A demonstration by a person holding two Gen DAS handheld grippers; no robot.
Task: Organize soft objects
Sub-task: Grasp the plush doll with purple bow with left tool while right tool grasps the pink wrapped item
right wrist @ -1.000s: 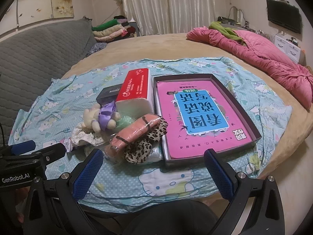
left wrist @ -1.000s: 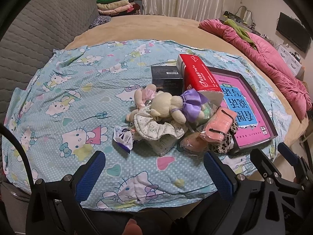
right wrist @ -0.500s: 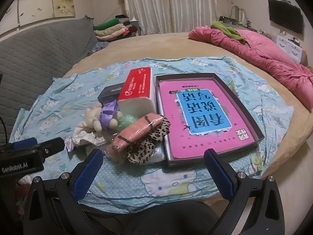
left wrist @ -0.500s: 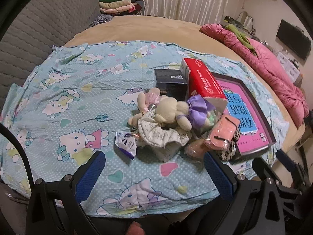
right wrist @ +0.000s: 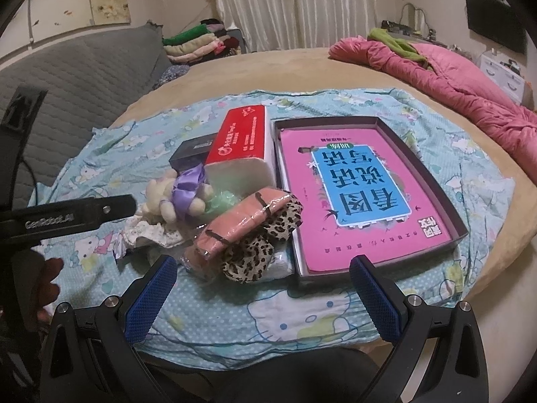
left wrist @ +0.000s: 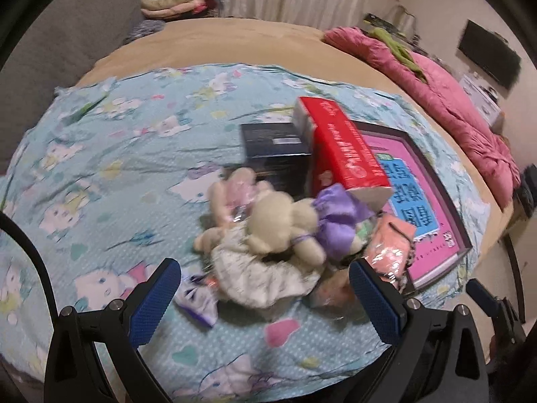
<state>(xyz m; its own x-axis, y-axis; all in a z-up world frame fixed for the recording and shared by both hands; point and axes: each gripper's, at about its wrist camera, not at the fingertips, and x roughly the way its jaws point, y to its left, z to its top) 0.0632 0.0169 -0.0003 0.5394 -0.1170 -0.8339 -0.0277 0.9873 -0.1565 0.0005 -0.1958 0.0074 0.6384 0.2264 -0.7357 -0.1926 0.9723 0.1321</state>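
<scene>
A heap of soft things lies on the blue cartoon-cat sheet: a cream plush bear with a purple bow, a white floral cloth, a wrapped pink item and a leopard-print piece. My left gripper is open, its blue pads just short of the heap on either side. My right gripper is open too, low before the leopard piece and the box's near corner, holding nothing. The left gripper's black body shows at the left of the right wrist view.
A red tissue box and a black box stand behind the heap. A dark box holding a pink book lies to the right. A pink quilt and folded clothes sit farther back on the round bed.
My left gripper has moved forward and down toward the heap, which now looms larger between its pads. The right gripper has edged slightly closer. Nothing was grasped.
</scene>
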